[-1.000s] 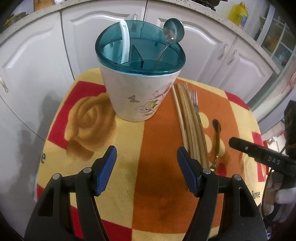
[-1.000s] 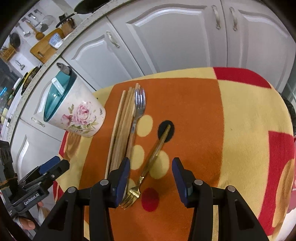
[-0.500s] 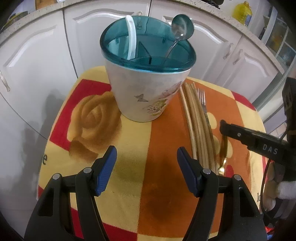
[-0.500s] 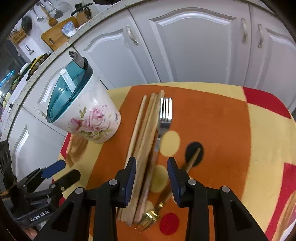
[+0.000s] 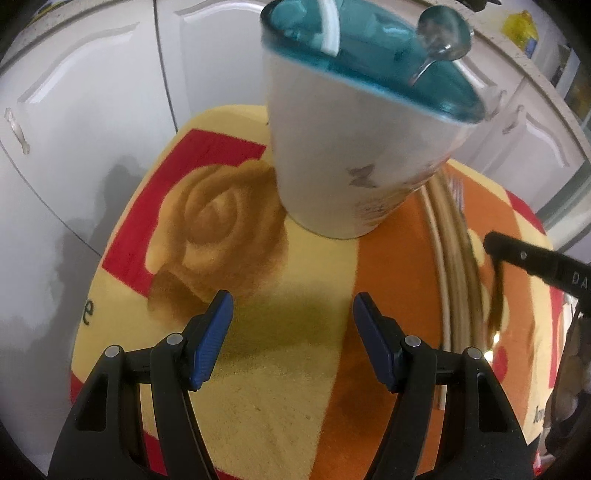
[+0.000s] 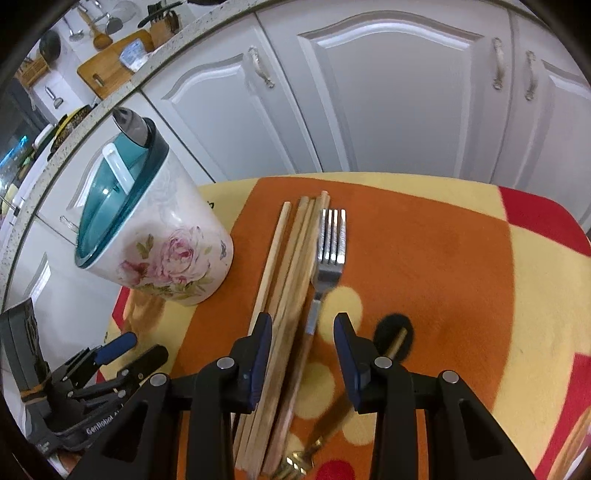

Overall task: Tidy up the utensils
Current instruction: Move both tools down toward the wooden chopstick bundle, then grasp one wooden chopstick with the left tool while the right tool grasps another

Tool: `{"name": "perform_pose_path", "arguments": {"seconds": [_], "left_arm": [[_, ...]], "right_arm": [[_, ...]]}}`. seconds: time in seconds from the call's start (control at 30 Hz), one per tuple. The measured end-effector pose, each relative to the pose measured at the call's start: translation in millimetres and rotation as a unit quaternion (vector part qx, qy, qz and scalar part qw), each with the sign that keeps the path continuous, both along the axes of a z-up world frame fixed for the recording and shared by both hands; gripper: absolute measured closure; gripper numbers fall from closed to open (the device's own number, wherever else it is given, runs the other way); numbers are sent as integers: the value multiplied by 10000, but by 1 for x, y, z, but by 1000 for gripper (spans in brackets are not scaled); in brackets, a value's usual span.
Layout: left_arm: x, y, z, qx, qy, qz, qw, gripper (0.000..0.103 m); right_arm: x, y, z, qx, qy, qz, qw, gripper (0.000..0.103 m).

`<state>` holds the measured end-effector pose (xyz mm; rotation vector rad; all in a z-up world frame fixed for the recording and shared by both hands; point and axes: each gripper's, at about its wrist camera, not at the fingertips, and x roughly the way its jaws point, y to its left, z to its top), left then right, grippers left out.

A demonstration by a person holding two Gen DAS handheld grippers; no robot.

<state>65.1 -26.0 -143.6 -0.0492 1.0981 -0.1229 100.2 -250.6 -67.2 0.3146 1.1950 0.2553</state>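
Right gripper (image 6: 303, 354): jaws part-way in, having just been closing. They straddle the bundle of pale wooden chopsticks (image 6: 291, 266) and the handle of the silver four-tined steel fork (image 6: 330, 247). Pads not visibly pressing on either, so nothing is gripped yet. The gold-coloured fork with a slim wooden-looking handle (image 6: 328, 432) lies just right of and below the right pad, tines toward the camera.

Left gripper (image 5: 291, 332): jaws spread wide, empty, over bare patterned cloth (image 5: 258, 387). The white rose-printed holder with a teal divided insert (image 5: 354, 158) stands ahead of it, close; a steel spoon (image 5: 441, 22) and a white stick-like utensil (image 5: 328, 26) already stand in it.

Handling, judged:
- Chopsticks: light, stiff, round-edged; a loose bundle is likely to fan out or roll when pinched. Take them mid-length, across the bundle, so they hang balanced.
- Steel fork: heavier at the head, smooth, slippery against the pads; grip the handle nearer the neck.
- Pinching sticks and fork together risks one slipping out.
- Holder looks ceramic-bodied; avoid knocking it.
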Motion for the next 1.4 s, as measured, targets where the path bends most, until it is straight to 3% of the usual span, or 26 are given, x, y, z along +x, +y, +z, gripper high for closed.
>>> {"name": "perform_pose_path", "arguments": {"seconds": [0.2,0.3,0.47,0.67,0.7,0.8,0.83,0.9,0.93,0.97,1.03,1.17,1.27,1.4], "left_arm": [[0,0,-6,50,27,62,10000,35],[0,-1,-7,87,6,44,10000,34],[-1,-7,-9,-21,45,-156,9999,20],[-7,-21,-14,282,16,-550,9981,6],[-8,-24,-15,349,-1,-602,9976,6],[-9,-24,-13,326,16,-542,9980,6],[-8,-24,-11,280,54,-465,9985,8],[-8,-25,-5,90,54,-397,9992,26],[-8,-27,0,-60,50,-422,9991,39],[-8,-30,4,-166,43,-467,9988,44],[-7,-41,11,-319,-10,-610,9976,44],[-5,-79,16,-426,-16,-1016,9939,50],[5,-95,11,-233,-1,-1043,9943,53],[14,-101,-1,-400,131,-958,9945,61]], "right_arm": [[16,13,-19,-273,216,140,9993,70],[14,13,-19,-473,72,177,9987,71],[4,0,-17,-701,9,102,9975,75],[-16,-33,-17,-913,155,-152,9956,76],[-20,-39,-17,-916,156,-194,9955,76],[-30,-62,-13,-306,171,-438,9984,76],[-33,-67,-10,-184,146,-515,9984,76],[-38,-73,-2,7,30,-565,9984,76],[-40,-74,2,100,-26,-557,9984,76],[-40,-73,6,192,-75,-554,9983,76],[-39,-71,11,235,-127,-516,9983,76],[-26,-59,11,-173,-112,-304,9993,76],[-10,-54,7,-508,-162,-231,9983,76],[11,-60,-3,-544,-71,-250,9982,76]]}}
